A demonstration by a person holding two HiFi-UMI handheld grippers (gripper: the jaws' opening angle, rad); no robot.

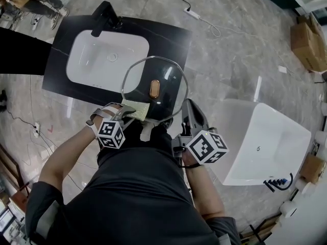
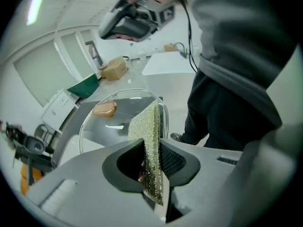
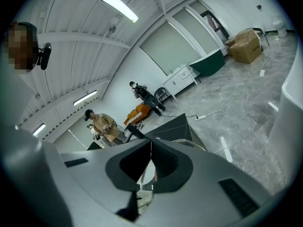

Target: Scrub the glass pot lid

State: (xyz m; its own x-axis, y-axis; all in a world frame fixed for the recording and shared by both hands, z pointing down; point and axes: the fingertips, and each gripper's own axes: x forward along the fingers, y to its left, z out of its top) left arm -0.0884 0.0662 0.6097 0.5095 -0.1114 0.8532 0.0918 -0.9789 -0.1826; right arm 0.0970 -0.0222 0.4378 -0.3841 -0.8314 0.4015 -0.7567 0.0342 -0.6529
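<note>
Held in the air above the dark worktop (image 1: 171, 37), the glass pot lid (image 1: 153, 73) is probably stiff, slick and breakable, so the right gripper (image 3: 150, 161) fingers pinch shut on its rim, while the left gripper (image 2: 152, 167) fingers clamp a soft scouring pad (image 2: 150, 126) at its near edge.

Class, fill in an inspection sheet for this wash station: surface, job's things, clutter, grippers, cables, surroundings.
Surface: black counter with white basin.
Job's things: glass lid held above the counter's edge; scouring pad at its rim.
Clutter: nothing seen on the counter.
Grippers: left gripper shut on the scouring pad; right gripper shut on the glass lid's rim.
Cables: white power strip with its lead on the floor.
Surroundings: white tub, cardboard boxes.
</note>
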